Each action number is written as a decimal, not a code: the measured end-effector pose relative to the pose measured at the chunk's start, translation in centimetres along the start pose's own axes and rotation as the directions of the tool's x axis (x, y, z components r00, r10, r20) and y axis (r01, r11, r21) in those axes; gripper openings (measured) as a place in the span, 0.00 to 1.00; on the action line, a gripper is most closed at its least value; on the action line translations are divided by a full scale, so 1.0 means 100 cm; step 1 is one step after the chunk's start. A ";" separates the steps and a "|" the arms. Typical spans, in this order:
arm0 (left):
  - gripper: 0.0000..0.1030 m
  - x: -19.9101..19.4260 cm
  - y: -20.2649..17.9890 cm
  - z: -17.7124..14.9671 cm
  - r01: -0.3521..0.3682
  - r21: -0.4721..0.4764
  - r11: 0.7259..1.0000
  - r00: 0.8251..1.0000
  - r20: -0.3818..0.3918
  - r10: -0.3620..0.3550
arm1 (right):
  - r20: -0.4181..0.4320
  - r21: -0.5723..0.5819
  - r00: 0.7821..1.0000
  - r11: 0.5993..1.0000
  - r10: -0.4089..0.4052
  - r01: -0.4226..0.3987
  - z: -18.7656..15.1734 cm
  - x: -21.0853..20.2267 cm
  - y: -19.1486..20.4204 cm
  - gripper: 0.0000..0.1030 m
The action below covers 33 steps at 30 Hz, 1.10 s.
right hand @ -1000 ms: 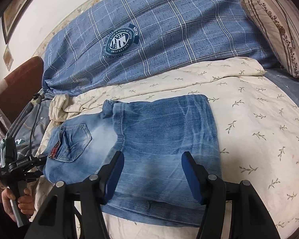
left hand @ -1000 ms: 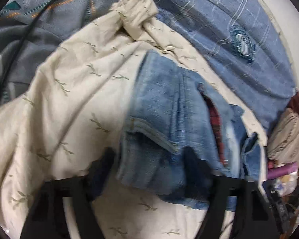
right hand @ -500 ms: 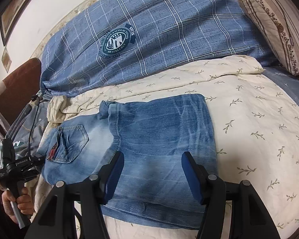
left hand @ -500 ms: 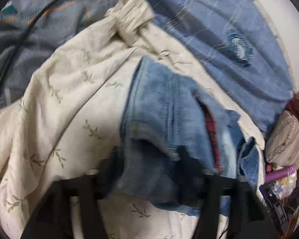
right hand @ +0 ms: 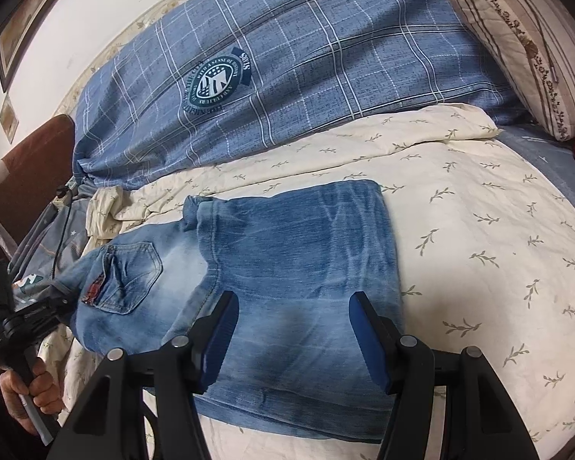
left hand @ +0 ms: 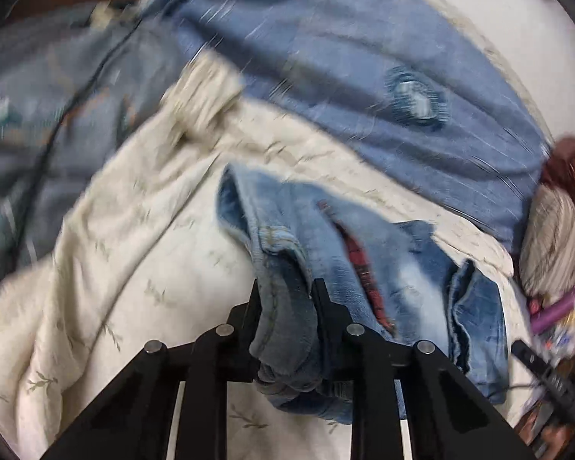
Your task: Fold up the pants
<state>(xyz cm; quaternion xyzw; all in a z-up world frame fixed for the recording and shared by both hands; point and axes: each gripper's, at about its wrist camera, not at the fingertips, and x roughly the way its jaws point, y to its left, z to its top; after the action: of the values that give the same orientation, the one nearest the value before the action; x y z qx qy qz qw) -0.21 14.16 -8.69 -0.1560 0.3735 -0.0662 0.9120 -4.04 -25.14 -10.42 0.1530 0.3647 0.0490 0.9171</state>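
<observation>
Faded blue jeans [right hand: 299, 253] lie on the cream leaf-print sheet [right hand: 479, 222], legs folded over to the right, the waist and back pocket [right hand: 130, 276] to the left. In the left wrist view my left gripper [left hand: 285, 291] is closing on a bunched fold of the jeans' waist end [left hand: 283, 306], denim pinched between its black fingers and lifted off the sheet. In the right wrist view the left gripper [right hand: 57, 303] shows at the jeans' left edge, held by a hand [right hand: 30, 391]. My right gripper [right hand: 291, 318] hovers over the folded legs, jaws open, nothing between its blue pads.
A blue plaid duvet [right hand: 287, 57] with a round crest lies bunched behind the jeans. A striped pillow [right hand: 525, 46] sits at the back right. A grey bag with a cable [right hand: 53, 245] lies left of the sheet. Small clutter [left hand: 556, 314] shows at the bed's far side.
My left gripper has closed on the jeans' waist end and risen, lifting that fold; its view swung and blurred. My right gripper has stayed in place, still open.
</observation>
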 end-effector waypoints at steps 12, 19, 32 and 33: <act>0.22 -0.054 -0.125 -0.014 0.077 0.331 0.940 0.990 0.087 -0.112 | 0.148 0.175 0.987 0.984 -0.061 0.035 0.012 -0.048 -0.064 0.62; 0.22 -0.038 -0.231 -0.056 0.188 0.493 0.850 0.978 -0.017 -0.207 | 0.185 0.264 0.979 0.964 -0.085 0.034 0.011 -0.075 -0.108 0.62; 0.77 -0.043 -0.260 -0.060 0.370 0.541 0.755 0.920 -0.099 -0.380 | 0.215 0.320 0.972 0.947 -0.090 0.017 0.011 -0.088 -0.128 0.62; 0.77 -0.049 -0.250 -0.051 0.335 0.550 0.765 0.927 -0.048 -0.372 | 0.223 0.304 0.972 0.953 -0.081 0.009 0.011 -0.087 -0.122 0.62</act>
<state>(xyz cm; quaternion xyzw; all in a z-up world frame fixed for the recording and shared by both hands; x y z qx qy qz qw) -7.43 -9.41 -0.52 0.0426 0.2733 -0.3361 0.9003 -9.85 -38.76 -7.82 0.2870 0.2614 -0.0464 0.9204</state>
